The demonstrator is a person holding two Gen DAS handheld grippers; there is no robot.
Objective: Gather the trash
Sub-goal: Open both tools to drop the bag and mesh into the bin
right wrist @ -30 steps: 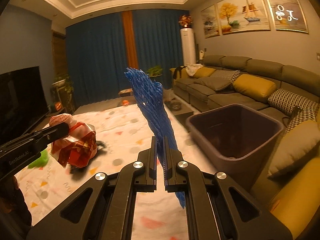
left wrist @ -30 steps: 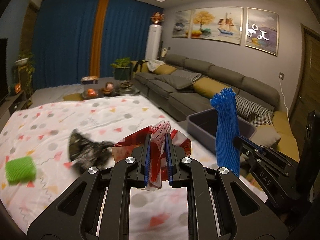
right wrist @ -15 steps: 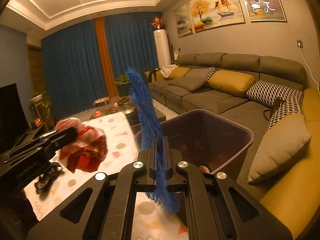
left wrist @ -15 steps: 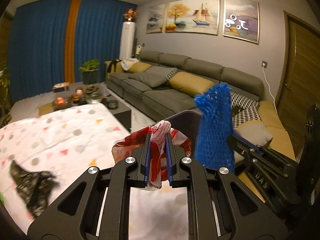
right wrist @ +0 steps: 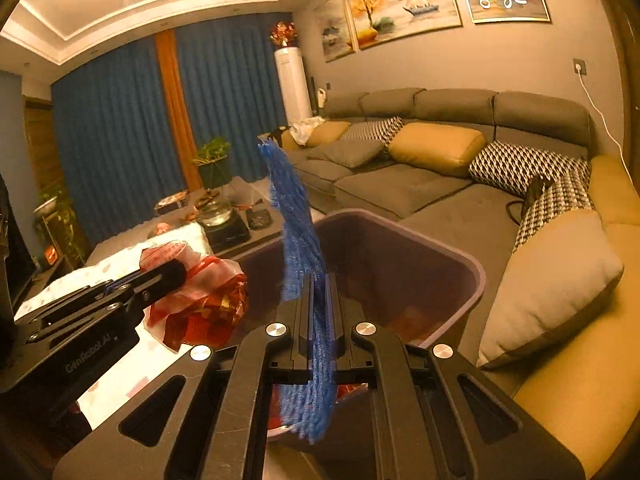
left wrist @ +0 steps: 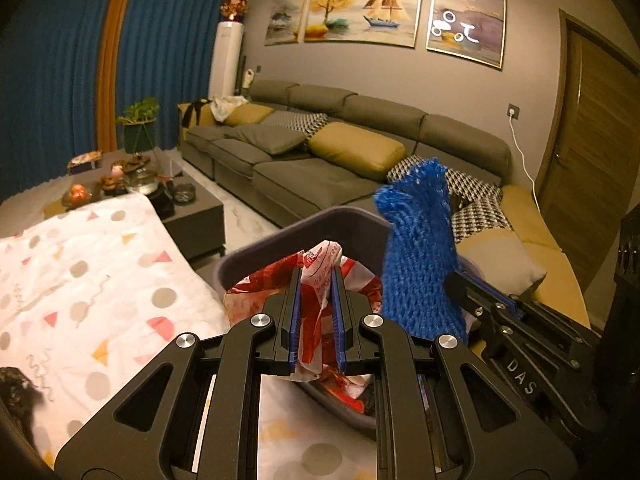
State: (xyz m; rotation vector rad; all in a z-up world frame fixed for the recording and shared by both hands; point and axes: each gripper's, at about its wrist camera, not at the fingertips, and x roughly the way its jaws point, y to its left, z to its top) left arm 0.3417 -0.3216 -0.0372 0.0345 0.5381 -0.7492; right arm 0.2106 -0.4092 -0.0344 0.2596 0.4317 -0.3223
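Left tongs [left wrist: 316, 280] pinch red wrapper [left wrist: 320, 268], right tongs [right wrist: 319, 280] pinch blue net [right wrist: 296, 216], both over bin [right wrist: 476, 276].

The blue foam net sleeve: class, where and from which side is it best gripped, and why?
Grip the blue foam net sleeve across its flat lower middle, coming from below as the right gripper does. It stands upright, thin and flat, so its faces fit between the pads, above the bin.

The left tool [left wrist: 315, 312] holds the crumpled red-and-white plastic wrapper [left wrist: 320, 268] over the near rim of the grey plastic bin [right wrist: 476, 276]. Just to its right, the right tool [right wrist: 319, 320] holds the blue foam mesh sleeve [right wrist: 298, 220] upright above the bin. The patterned white tabletop [left wrist: 100, 280] lies left of the bin, the grey sofa [left wrist: 320, 176] behind.
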